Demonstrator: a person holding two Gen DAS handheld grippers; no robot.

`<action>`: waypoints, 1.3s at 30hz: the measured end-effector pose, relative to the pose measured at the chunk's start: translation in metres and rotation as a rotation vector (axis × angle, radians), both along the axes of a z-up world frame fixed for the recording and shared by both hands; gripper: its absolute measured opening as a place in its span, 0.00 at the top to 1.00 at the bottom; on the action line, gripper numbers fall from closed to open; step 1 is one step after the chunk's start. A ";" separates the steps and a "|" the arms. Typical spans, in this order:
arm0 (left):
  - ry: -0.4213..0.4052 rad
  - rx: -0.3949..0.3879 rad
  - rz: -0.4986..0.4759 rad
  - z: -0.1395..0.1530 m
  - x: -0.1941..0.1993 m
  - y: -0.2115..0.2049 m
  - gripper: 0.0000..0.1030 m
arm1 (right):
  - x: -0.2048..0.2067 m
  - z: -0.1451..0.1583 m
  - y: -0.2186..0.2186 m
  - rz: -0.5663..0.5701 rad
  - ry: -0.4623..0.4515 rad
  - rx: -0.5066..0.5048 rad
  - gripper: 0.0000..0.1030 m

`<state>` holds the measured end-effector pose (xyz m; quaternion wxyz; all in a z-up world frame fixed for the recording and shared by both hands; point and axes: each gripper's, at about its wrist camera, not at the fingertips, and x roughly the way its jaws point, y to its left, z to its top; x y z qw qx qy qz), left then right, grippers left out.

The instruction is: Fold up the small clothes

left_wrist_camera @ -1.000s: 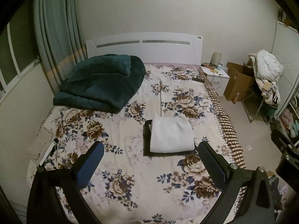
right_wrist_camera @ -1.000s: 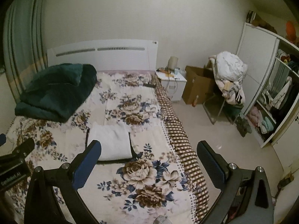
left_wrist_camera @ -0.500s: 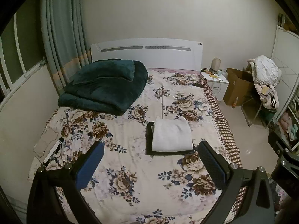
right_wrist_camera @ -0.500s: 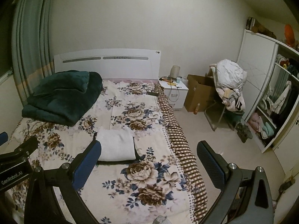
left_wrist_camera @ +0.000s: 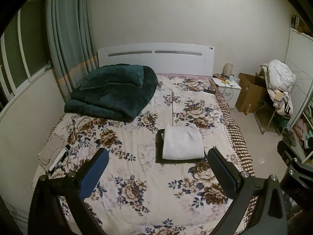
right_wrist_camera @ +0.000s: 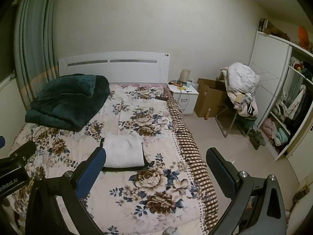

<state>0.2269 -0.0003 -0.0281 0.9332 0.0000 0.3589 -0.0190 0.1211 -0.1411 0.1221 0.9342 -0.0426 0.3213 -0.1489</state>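
Observation:
A folded white garment (left_wrist_camera: 183, 144) (right_wrist_camera: 123, 151) lies on top of a folded black garment (left_wrist_camera: 159, 159) (right_wrist_camera: 125, 168) on the floral bed sheet (left_wrist_camera: 137, 168) (right_wrist_camera: 156, 176), right of the bed's middle. My left gripper (left_wrist_camera: 157, 171) is held above the foot of the bed, open and empty, well short of the stack. My right gripper (right_wrist_camera: 155, 171) is also open and empty, hovering over the bed's right edge, with the stack beyond its left finger.
A dark green folded quilt (left_wrist_camera: 113, 92) fills the bed's far left. A beige cloth and a phone-like object (left_wrist_camera: 57, 159) lie at the left edge. Beyond the bed stand a white nightstand (right_wrist_camera: 183, 96), a cardboard box (right_wrist_camera: 210, 99), a chair heaped with clothes (right_wrist_camera: 241, 90) and an open wardrobe (right_wrist_camera: 289, 107).
Both grippers have pulled back and up from the bed; the folded stack looks smaller and farther. Nothing on the bed has moved.

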 end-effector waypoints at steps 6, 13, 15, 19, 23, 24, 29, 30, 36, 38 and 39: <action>0.009 -0.001 -0.012 0.007 -0.001 0.004 0.00 | 0.002 -0.004 0.000 0.008 0.017 0.010 0.00; 0.014 0.002 -0.014 0.007 -0.003 0.004 0.00 | 0.001 -0.004 0.000 0.007 0.020 0.008 0.00; 0.014 0.003 -0.015 0.006 -0.002 0.004 0.00 | 0.001 -0.006 -0.002 0.007 0.020 0.015 0.00; 0.013 0.007 -0.014 0.005 -0.003 0.005 0.00 | 0.000 -0.012 -0.003 0.008 0.024 0.016 0.00; 0.014 0.012 -0.012 0.004 -0.003 0.009 0.00 | 0.000 -0.012 -0.003 0.012 0.026 0.017 0.00; 0.014 0.012 -0.012 0.004 -0.003 0.009 0.00 | -0.001 -0.013 -0.003 0.013 0.026 0.018 0.00; 0.014 0.009 -0.013 0.004 -0.003 0.010 0.00 | -0.001 -0.015 -0.002 0.013 0.024 0.018 0.00; 0.014 0.009 -0.014 0.004 -0.003 0.010 0.00 | 0.000 -0.015 -0.002 0.014 0.024 0.018 0.00; 0.013 0.009 -0.014 0.004 -0.003 0.010 0.00 | 0.001 -0.016 0.002 0.020 0.023 0.016 0.00; 0.013 0.009 -0.014 0.004 -0.003 0.010 0.00 | 0.002 -0.016 0.003 0.023 0.025 0.018 0.00; 0.013 0.008 -0.015 0.004 -0.003 0.010 0.00 | 0.004 -0.015 0.005 0.027 0.026 0.019 0.00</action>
